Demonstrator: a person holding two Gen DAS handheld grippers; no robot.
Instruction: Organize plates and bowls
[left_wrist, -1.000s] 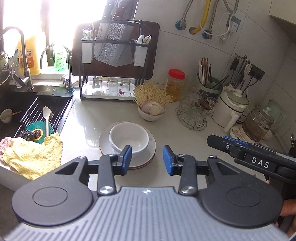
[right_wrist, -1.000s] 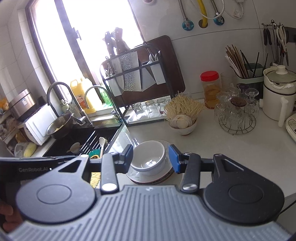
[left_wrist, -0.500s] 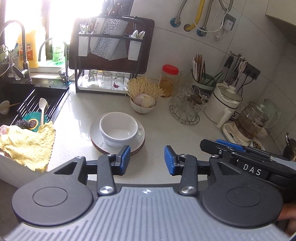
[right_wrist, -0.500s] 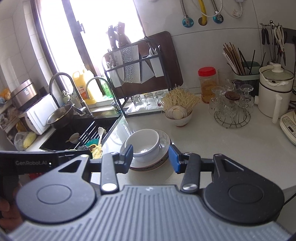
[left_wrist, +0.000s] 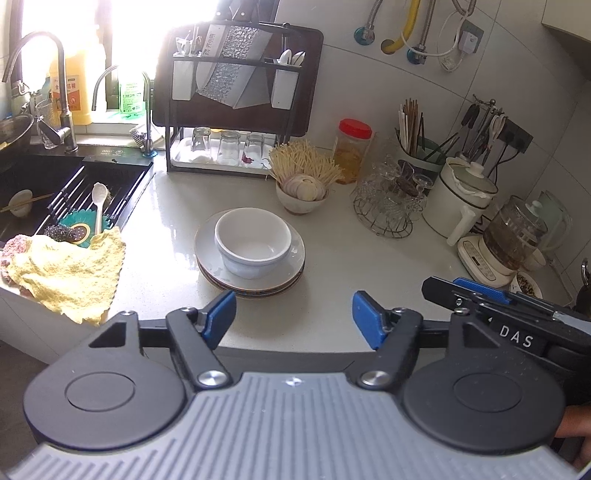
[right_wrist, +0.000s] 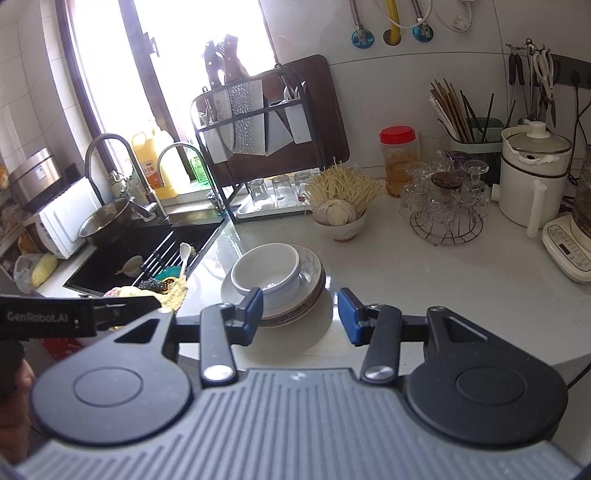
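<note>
A white bowl (left_wrist: 253, 240) (right_wrist: 266, 268) sits on a short stack of plates (left_wrist: 295, 275) (right_wrist: 314, 286) in the middle of the pale counter. My left gripper (left_wrist: 293, 319) hangs short of the stack's near edge, its jaws opening wide with nothing between them. My right gripper (right_wrist: 301, 314) is near the stack's near right rim; its jaws are opening and the blue pads touch nothing. In the left wrist view the right gripper's body (left_wrist: 517, 321) shows at the right.
A small bowl of garlic and enoki mushrooms (left_wrist: 303, 192) stands behind the stack. Further right are a wire rack of glasses (left_wrist: 388, 206), a white kettle (left_wrist: 458, 199) and a red-lidded jar (left_wrist: 352, 151). To the left lie a yellow cloth (left_wrist: 66, 273) and the black sink (left_wrist: 44, 192). A knife rack (left_wrist: 236, 99) lines the wall.
Both grippers have drawn back from the plate stack, which now lies farther ahead. The left jaws have spread much wider; the right jaws have widened slightly.
</note>
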